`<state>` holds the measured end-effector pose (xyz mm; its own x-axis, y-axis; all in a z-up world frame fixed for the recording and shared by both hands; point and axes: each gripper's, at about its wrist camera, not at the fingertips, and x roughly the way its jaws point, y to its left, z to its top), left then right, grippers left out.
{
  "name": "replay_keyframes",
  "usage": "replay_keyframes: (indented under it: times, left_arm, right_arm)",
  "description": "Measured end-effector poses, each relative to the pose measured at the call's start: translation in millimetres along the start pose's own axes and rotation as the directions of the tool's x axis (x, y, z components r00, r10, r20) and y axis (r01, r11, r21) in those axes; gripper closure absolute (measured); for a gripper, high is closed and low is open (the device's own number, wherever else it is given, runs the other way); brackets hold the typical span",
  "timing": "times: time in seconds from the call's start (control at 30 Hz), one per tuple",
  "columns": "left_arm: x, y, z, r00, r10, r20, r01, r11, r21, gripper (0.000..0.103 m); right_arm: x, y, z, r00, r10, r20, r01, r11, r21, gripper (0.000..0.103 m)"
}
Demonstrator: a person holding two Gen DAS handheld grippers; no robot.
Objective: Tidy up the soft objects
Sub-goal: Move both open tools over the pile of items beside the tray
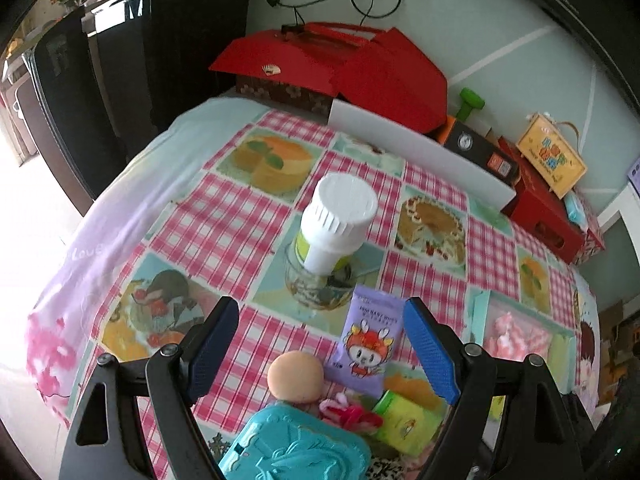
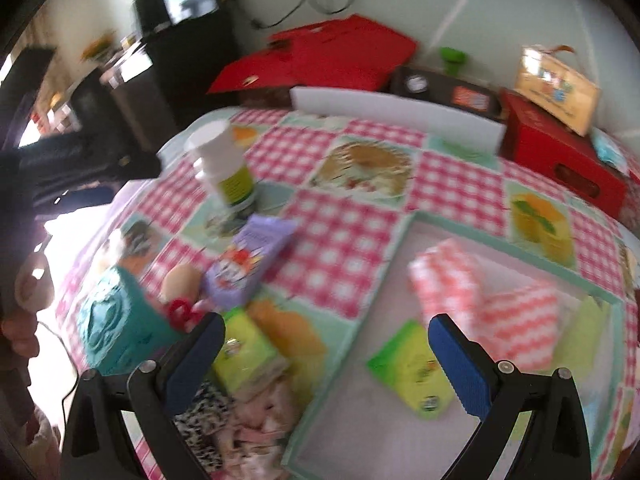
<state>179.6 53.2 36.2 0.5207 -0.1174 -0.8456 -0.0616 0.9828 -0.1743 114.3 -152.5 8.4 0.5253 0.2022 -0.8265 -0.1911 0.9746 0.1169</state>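
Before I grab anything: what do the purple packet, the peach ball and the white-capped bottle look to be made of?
Purple packet: seems to be thin plastic film, slightly glossy, with a printed cartoon and flat sealed edges; likely a soft wipes pack.
Peach ball: matte, smooth and evenly coloured; maybe foam or soft rubber, hard to tell.
Bottle: rigid white plastic with a ribbed cap and yellow-green label, standing in a clear glass-like dish.
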Motion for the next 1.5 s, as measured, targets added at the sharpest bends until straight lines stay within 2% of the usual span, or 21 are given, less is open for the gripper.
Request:
replay_keyframes:
  times: [0.3, 0.6, 0.77, 1.03, 1.13, 1.23, 1.33, 1.4, 1.5]
  left_arm:
    - [10.9, 11.5, -8.2, 0.998, 0.007, -0.067, -0.008, 1.000, -0.013, 0.018]
    - [19.4, 6.7, -12.4, 0.995, 0.023, -0.094, -0.022, 1.000, 0.015, 0.018]
    - [18.2, 8.9, -11.5, 0.996, 0.018, -0.088, -0.017, 1.000, 0.009, 0.018]
    - [22.2, 15.3, -10.8, 0.994, -0.003, -0.113, 0.004, 1.000, 0.005, 0.018]
    - [28.3, 14.3, -10.7, 0.989, 0.004, -0.145, 0.004, 0.998, 0.060, 0.019]
    - [38.5, 12.1, -8.8, 0.982, 0.033, -0.187, -0.009, 0.992, 0.126, 0.019]
    - [50.6, 8.2, -6.7, 0.968, 0.008, -0.252, 0.038, 0.984, 0.177, 0.019]
    - [60.9, 5.2, -6.9, 0.948, -0.007, -0.318, 0.081, 0.972, 0.219, 0.019]
    - [80.5, 3.4, -6.6, 0.903, 0.010, -0.429, 0.114, 0.958, 0.263, 0.019]
  right_arm:
    - [22.4, 24.5, -8.9, 0.989, 0.110, -0.099, -0.115, 0.992, -0.044, 0.000]
    - [32.5, 30.5, -12.7, 0.982, 0.124, -0.141, -0.133, 0.989, -0.057, 0.000]
    - [32.2, 27.9, -11.5, 0.983, 0.131, -0.130, -0.139, 0.989, -0.055, 0.010]
    - [39.4, 37.6, -13.6, 0.977, 0.126, -0.171, -0.144, 0.985, -0.098, 0.010]
    - [42.0, 37.8, -14.6, 0.976, 0.119, -0.183, -0.140, 0.984, -0.110, 0.010]
    - [45.9, 34.8, -13.8, 0.974, 0.120, -0.194, -0.142, 0.985, -0.103, 0.011]
    - [47.7, 36.3, -14.3, 0.972, 0.118, -0.203, -0.144, 0.983, -0.118, 0.011]
    - [48.7, 38.1, -15.0, 0.971, 0.120, -0.208, -0.149, 0.980, -0.129, 0.011]
    - [49.7, 39.5, -15.7, 0.970, 0.117, -0.213, -0.149, 0.979, -0.141, 0.011]
